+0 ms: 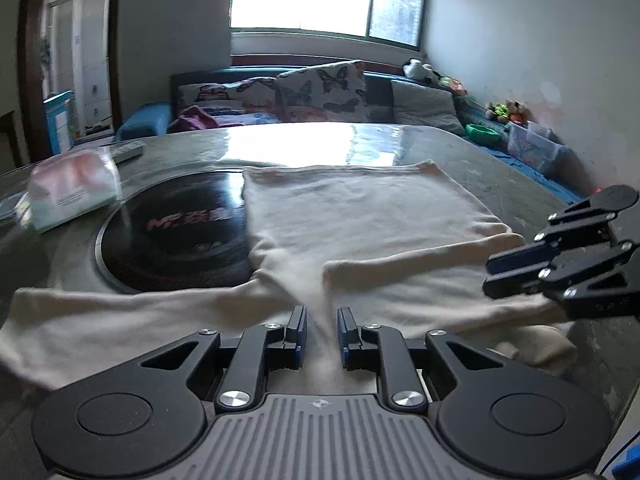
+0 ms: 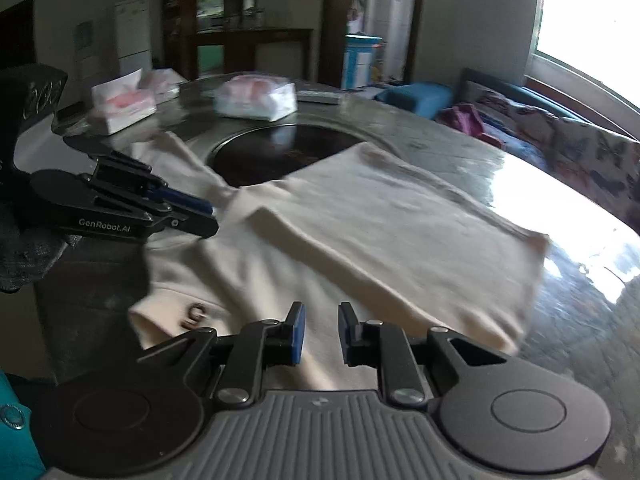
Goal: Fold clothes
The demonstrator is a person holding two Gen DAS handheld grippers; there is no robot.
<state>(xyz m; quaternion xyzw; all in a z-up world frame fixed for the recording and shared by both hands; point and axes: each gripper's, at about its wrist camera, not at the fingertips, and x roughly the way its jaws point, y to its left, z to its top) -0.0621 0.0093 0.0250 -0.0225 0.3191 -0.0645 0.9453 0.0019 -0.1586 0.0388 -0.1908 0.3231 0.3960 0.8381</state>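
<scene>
A cream long-sleeved garment (image 1: 360, 208) (image 2: 380, 232) lies spread on the round glass-topped table (image 1: 500, 168), partly folded, with one sleeve trailing left. My left gripper (image 1: 322, 312) hovers low over its near edge. Its jaws stand a little apart, and a blurred ridge of fabric runs up between them. From the right wrist view this left gripper (image 2: 212, 218) shows side-on at the garment's left part. My right gripper (image 2: 322, 308) is open just above the near hem, nothing pinched between its pads. It enters the left wrist view as the right gripper (image 1: 490, 276) at the right edge.
A black round hob (image 1: 172, 232) (image 2: 272, 152) is set into the table's middle, half under the garment. Tissue packs (image 1: 72, 192) (image 2: 256, 98) and a remote (image 1: 126, 151) lie on the far side. A sofa with butterfly cushions (image 1: 320, 88) stands under the window.
</scene>
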